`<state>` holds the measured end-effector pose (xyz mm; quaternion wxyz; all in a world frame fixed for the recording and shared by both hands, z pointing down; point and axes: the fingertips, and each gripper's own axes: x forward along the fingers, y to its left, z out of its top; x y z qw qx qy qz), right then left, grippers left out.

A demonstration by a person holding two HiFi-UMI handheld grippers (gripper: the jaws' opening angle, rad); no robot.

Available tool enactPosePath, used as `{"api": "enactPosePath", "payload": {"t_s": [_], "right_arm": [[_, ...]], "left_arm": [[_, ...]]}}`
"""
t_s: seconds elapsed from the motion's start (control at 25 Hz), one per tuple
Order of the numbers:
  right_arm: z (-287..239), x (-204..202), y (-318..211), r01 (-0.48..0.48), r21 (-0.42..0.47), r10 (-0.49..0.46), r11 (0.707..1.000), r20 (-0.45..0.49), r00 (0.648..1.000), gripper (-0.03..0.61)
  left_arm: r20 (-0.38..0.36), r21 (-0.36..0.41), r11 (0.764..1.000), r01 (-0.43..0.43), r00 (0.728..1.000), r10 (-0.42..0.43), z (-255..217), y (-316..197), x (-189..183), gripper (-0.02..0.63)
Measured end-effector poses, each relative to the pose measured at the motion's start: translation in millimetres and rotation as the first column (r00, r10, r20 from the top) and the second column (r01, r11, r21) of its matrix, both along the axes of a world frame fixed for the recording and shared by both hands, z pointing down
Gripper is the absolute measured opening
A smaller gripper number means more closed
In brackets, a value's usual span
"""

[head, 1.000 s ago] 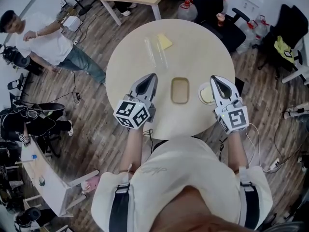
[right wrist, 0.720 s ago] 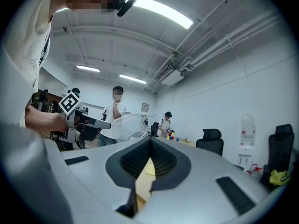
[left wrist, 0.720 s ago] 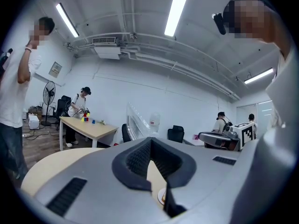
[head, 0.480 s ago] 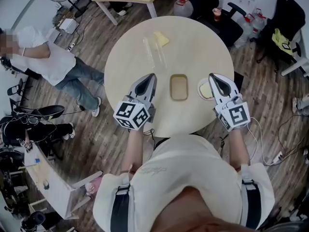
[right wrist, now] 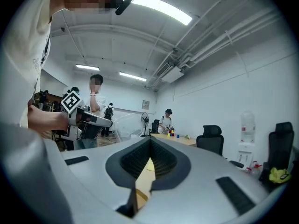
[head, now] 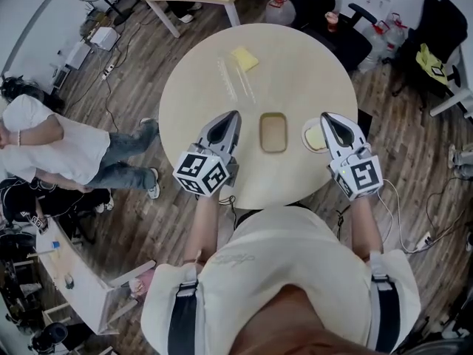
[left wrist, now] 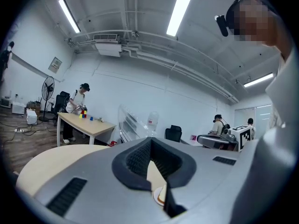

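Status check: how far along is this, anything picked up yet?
Done: nothing visible; the tan rectangular tray looks empty mid-table. In hand: nothing; left gripper and right gripper hover over the near edge of the round beige table, jaws together, empty. Left: everything, seemingly: yellow square pad and clear plastic item lie untouched at the far side.

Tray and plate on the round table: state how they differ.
The tray is a tan rounded rectangle; the plate is round and pale. The tray looks empty; the plate carries something yellow. The tray lies in full view; the right gripper covers part of the plate. Both lie flat on the table.
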<state>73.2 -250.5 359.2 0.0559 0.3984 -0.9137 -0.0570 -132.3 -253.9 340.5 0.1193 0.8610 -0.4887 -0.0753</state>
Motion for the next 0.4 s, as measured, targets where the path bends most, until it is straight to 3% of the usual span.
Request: {"api": "enactPosePath", "payload": {"t_s": [0.4], "right_arm": [[4.8,5.8,6.6,-0.002,-0.012,0.002,1.000,-0.010,1.000,0.006]], "left_arm": [[0.016,-0.007,1.000,0.000,1.000,0.000,4.6,5.5,5.5,0.017]]}}
